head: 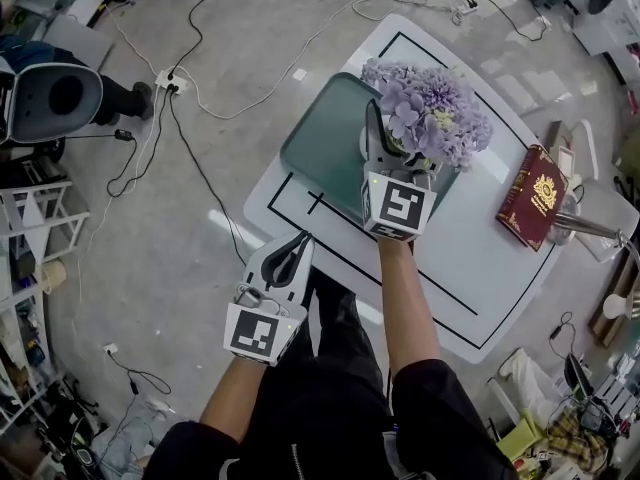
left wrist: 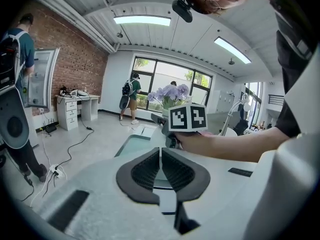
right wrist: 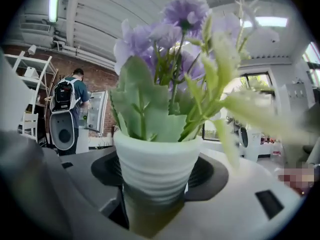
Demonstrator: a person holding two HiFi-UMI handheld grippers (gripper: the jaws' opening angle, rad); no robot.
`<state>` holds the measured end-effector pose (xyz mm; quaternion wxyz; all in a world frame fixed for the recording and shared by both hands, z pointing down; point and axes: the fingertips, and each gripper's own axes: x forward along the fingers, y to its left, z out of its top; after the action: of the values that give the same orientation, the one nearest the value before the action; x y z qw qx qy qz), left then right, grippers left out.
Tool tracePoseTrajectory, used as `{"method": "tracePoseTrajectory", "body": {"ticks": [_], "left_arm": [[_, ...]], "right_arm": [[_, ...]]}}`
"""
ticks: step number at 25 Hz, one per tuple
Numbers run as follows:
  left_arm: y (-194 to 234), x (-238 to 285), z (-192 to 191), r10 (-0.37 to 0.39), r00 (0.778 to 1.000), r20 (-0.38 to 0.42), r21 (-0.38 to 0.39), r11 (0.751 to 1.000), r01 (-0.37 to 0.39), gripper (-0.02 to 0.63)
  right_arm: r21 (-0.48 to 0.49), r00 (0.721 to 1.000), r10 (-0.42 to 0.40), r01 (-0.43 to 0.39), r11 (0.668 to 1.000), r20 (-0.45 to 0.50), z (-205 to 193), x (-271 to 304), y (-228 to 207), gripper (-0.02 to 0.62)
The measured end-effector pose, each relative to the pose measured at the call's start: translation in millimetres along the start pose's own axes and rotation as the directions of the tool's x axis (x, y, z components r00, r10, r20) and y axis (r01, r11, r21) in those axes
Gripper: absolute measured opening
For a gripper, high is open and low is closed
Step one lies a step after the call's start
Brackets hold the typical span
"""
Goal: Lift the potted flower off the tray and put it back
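Note:
The potted flower has purple blooms (head: 430, 108) and a ribbed white pot (right wrist: 157, 164). It stands over the green tray (head: 320, 138) on the white table (head: 480, 288). My right gripper (head: 392, 138) reaches in from the near side with the pot between its wide jaws. The dark pads (right wrist: 106, 171) show on either side of the pot, and no squeeze is visible. My left gripper (head: 295, 250) hangs by the table's near left edge, jaws shut with nothing in them. The left gripper view shows its pads (left wrist: 145, 171) together and the flowers (left wrist: 170, 93) beyond.
A red book (head: 533, 196) lies on the table to the right of the tray. Cables and a power strip (head: 168, 80) run over the floor at the left, beside a grey speaker (head: 55, 98). Shelving and clutter line the left and right edges.

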<state>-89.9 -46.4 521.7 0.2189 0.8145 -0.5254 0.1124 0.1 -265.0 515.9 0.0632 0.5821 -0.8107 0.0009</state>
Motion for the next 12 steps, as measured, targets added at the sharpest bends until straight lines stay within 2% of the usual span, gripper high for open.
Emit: {"method": "tracePoseTrajectory", "body": {"ticks": [2, 3, 12], "left_arm": [[3.3, -0.6, -1.3, 0.002, 1.0, 0.003, 0.013, 1.0, -0.002, 0.02], [4.9, -0.5, -2.6, 0.002, 1.0, 0.007, 0.027, 1.0, -0.002, 0.02], [6.8, 0.1, -2.4, 0.009, 1.0, 0.013, 0.026, 1.0, -0.01, 0.02]], "right_arm": [[-0.031, 1.0, -0.006, 0.005, 1.0, -0.016, -1.3, 0.2, 0.3, 0.257], [-0.04, 1.0, -0.006, 0.006, 0.999, -0.016, -1.3, 0.1, 0.4, 0.25], [-0.065, 1.0, 0.011, -0.012, 0.998, -0.022, -1.6, 0.2, 1.8, 0.246]]}}
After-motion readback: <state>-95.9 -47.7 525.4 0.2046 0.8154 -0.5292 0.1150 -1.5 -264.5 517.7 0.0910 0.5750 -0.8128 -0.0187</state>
